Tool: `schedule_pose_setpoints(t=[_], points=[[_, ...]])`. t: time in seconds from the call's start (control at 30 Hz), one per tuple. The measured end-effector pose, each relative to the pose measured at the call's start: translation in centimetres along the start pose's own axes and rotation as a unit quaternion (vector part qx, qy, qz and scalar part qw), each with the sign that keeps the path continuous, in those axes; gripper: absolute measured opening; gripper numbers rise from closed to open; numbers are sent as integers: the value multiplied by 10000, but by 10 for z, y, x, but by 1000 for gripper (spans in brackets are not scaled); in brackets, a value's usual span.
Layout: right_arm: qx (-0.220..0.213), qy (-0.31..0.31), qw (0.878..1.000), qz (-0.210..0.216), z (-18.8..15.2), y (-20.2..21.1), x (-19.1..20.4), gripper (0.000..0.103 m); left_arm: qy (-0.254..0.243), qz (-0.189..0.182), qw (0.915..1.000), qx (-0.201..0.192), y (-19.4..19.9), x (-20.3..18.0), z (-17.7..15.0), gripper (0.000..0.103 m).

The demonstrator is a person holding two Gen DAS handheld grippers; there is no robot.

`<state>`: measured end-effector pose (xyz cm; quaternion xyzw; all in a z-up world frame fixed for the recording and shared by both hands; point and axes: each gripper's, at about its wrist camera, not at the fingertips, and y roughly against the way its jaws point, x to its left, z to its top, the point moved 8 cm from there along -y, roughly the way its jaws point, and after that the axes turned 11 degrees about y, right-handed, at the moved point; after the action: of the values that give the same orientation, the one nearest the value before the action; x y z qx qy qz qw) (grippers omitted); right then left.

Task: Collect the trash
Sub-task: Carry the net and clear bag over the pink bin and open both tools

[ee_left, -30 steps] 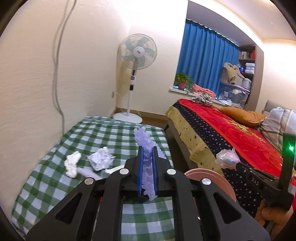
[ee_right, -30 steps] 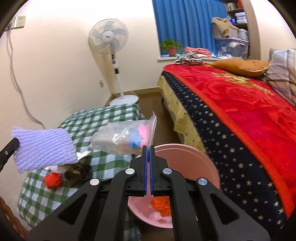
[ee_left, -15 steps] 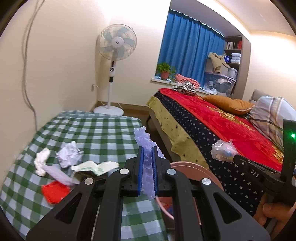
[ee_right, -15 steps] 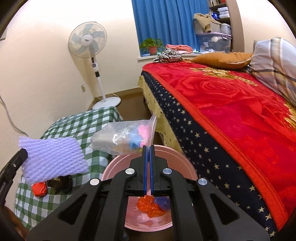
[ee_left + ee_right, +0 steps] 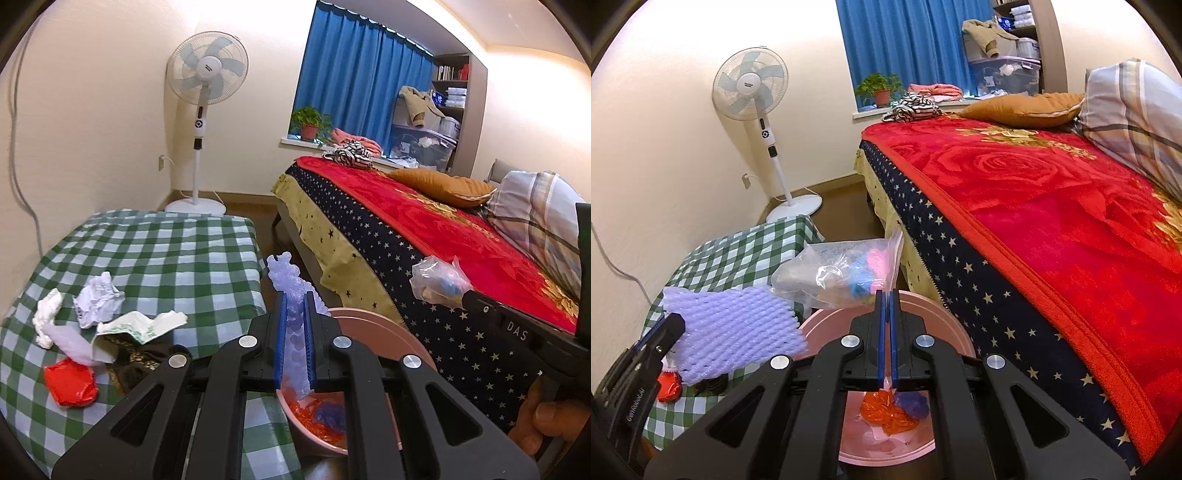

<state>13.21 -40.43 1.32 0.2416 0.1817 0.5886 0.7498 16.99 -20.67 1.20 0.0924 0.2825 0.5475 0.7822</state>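
Left wrist view: left gripper (image 5: 294, 314) jaws clamped on a purple foam net (image 5: 291, 295), held above the near rim of the pink bin (image 5: 373, 328) beside the checked tabletop (image 5: 166, 251). Right wrist view: right gripper (image 5: 885, 306) jaws pinched on a clear plastic bag (image 5: 842, 273) over the bin, which contains orange and purple scraps. Crumpled paper (image 5: 98, 304) and a red wrapper (image 5: 70, 382) lie on the tabletop.

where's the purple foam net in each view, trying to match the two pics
Left wrist view: the purple foam net sits bottom centre, edge-on, clamped by the left hand-held gripper above the pink bin.
Right wrist view: it is at lower left, seen flat, left of the pink bin.
Shared landmark: the white standing fan by the wall, upper left in both.
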Motion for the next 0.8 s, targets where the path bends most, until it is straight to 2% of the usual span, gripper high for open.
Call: schedule_pose_setpoints(t=[0.6, 0.7, 0.77, 0.8], points=[[80, -70, 9999, -82, 0, -8, -9, 2, 10, -99, 9995, 298, -32, -17, -14, 9], [106, -115, 9998, -139, -2, -8, -12, 7, 48, -133, 9992, 364, -35, -18, -16, 10], [181, -168, 9996, -146, -4, -11, -13, 16, 108, -197, 9985, 496, -40, -18, -19, 25], [182, -175, 9995, -180, -4, -10, -14, 20, 131, -202, 9982, 550, -42, -16, -21, 42]])
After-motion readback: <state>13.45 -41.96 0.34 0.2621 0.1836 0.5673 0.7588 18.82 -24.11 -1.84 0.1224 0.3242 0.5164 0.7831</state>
